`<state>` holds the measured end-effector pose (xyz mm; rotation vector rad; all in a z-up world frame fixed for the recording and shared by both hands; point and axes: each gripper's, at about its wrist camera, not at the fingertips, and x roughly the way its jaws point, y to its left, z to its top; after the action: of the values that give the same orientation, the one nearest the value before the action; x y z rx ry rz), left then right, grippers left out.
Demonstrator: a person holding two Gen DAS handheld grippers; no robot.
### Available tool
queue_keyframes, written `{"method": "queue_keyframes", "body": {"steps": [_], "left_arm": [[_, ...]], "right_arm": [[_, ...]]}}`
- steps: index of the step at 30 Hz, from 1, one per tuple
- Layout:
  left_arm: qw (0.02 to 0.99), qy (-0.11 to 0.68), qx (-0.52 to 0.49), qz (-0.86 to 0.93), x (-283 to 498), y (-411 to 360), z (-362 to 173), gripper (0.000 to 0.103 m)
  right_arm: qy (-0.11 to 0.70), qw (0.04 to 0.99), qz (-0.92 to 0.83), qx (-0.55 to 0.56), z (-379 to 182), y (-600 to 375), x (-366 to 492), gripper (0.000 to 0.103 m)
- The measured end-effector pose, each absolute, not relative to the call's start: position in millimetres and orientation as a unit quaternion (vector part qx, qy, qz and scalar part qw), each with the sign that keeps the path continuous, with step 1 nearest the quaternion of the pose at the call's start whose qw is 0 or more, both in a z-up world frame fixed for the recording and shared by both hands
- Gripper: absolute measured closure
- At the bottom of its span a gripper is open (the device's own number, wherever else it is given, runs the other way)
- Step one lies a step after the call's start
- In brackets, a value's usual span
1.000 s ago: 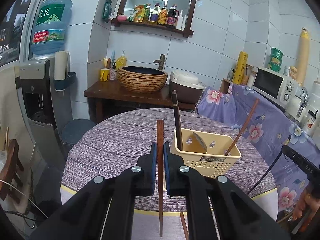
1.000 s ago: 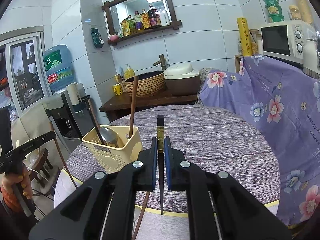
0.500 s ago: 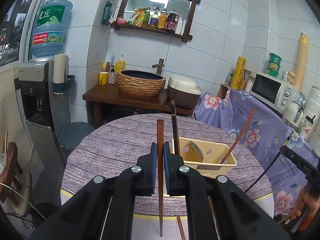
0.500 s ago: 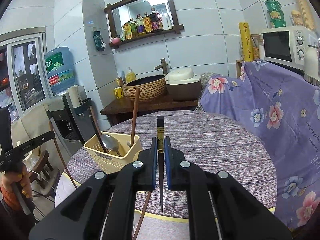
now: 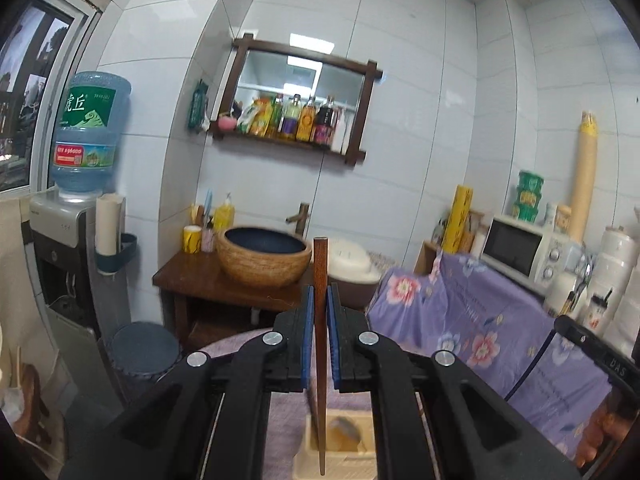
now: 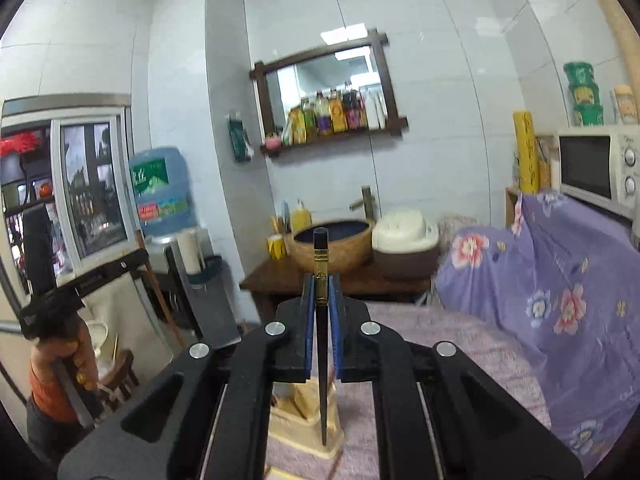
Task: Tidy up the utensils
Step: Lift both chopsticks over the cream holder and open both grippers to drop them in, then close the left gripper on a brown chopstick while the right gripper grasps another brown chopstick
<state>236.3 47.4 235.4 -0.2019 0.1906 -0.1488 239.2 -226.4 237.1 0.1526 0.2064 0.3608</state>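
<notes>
Left gripper [image 5: 318, 302] clamped tight on a brown wooden chopstick [image 5: 319, 344], blue-padded fingers [image 5: 307, 336] pressing it from both sides. Chopstick upright, blunt end poking above the fingers, thin tip hanging down over a cream plastic basket [image 5: 308, 456] seen between the gripper's black arms. Inside the basket, a blurred spoon bowl [image 5: 346, 432] (shape only just readable). Basket resting on a round surface [image 5: 288, 412] covered in purple-grey woven cloth.

Right gripper [image 6: 320, 292] likewise closed hard on a black chopstick [image 6: 322, 380] with a gold band near its top, also upright, square head above the fingers [image 6: 308, 328] and point aimed down at the near edge of the same basket [image 6: 296, 412]. Whether the tip touches the basket: cannot tell.

Each gripper visible from the other's camera: right one at the far right edge of the left view, held by a hand [image 5: 600, 436]; left one at the far left of the right view, gripped by a hand [image 6: 64, 364] with an orange sleeve below it.

Behind the surface, a dark wooden washstand [image 5: 208, 280] carrying a woven basin [image 5: 264, 258], a white and brown rice cooker [image 6: 404, 240] beside it. Further right, a floral purple cloth [image 6: 560, 280] draped over furniture, a white microwave [image 5: 520, 248] on top. Water dispenser [image 5: 60, 240] with a blue bottle (green label) at the left wall.
</notes>
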Motion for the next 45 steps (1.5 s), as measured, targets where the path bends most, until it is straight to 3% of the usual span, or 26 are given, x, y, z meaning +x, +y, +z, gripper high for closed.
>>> {"method": "queue_keyframes", "body": {"steps": [7,26,37,38,39,40,41,42,44,45], "left_arm": [[0.987,0.092,-0.116,-0.069,270.2,23.4,225.5,0.095],[0.974,0.19,-0.107,-0.053,294.2,15.7,106.1,0.095],[0.972,0.205,-0.095,-0.059,291.3,12.5,93.1,0.092],[0.972,0.206,-0.095,-0.062,289.8,12.8,93.2,0.083],[0.972,0.206,-0.094,-0.064,286.4,13.2,93.8,0.066],[0.973,0.203,-0.094,-0.063,282.1,13.3,94.5,0.055],[0.974,0.196,-0.094,-0.062,274.5,14.7,96.3,0.041],[0.975,0.191,-0.094,-0.061,268.7,16.1,97.4,0.039],[0.976,0.188,-0.09,-0.057,257.4,18.1,98.0,0.031],[0.975,0.194,-0.086,-0.057,251.9,18.9,96.5,0.025]], "right_arm": [[0.072,0.979,0.174,0.08,240.8,-190.6,266.1,0.095],[0.162,0.969,0.167,0.083,123.2,-165.9,307.6,0.095],[0.166,0.971,0.161,0.058,105.3,-162.5,302.8,0.094],[0.164,0.972,0.159,0.056,105.0,-163.1,300.3,0.094],[0.162,0.972,0.159,0.054,105.0,-164.0,296.9,0.094],[0.161,0.973,0.159,0.051,105.0,-165.0,294.1,0.093],[0.162,0.973,0.156,0.048,104.4,-166.4,290.2,0.084],[0.162,0.973,0.155,0.047,103.6,-167.4,287.1,0.067],[0.16,0.974,0.15,0.049,101.0,-171.6,278.5,0.053],[0.159,0.975,0.146,0.048,99.2,-174.2,273.6,0.053]]}}
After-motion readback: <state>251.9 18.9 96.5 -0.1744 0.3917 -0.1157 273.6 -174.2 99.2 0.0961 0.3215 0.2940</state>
